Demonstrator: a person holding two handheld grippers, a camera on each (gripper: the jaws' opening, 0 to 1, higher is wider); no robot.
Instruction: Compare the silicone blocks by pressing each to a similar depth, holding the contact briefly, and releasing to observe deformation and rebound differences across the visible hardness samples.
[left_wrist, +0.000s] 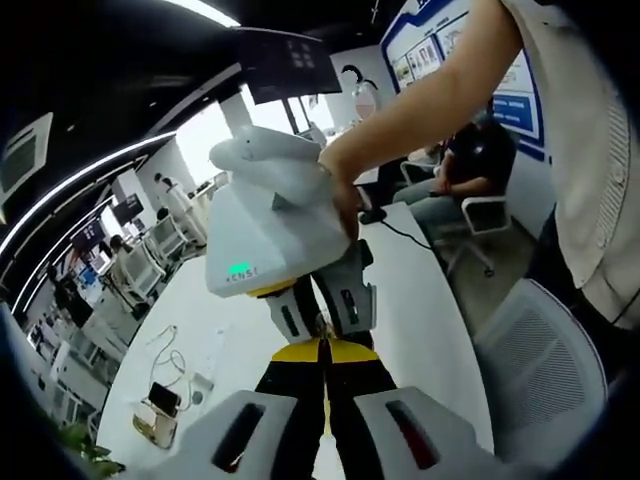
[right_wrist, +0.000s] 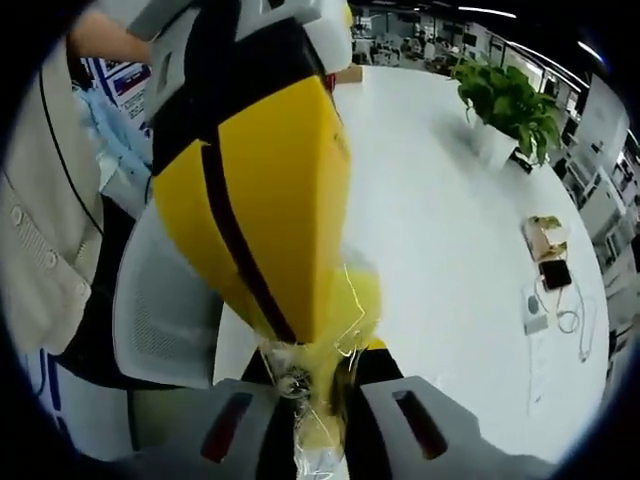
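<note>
Left gripper view: I see my left claw (left_wrist: 322, 362) closed on a yellow block (left_wrist: 322, 351) — the right claw (left_wrist: 325, 312) meets it tip to tip.
Right gripper view: right claw (right_wrist: 318, 392) clamped on the plastic-wrapped yellow block (right_wrist: 352, 300).
Worktop (right_wrist: 450, 220): white — below both.

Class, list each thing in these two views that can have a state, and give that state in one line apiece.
left gripper: jaws shut, tips meeting the right gripper's
right gripper: jaws shut on clear plastic wrap
clear plastic wrap: crumpled, pinched between both grippers
potted plant: upright on the table
white table: bearing plant and cables
office chair: unoccupied
</note>
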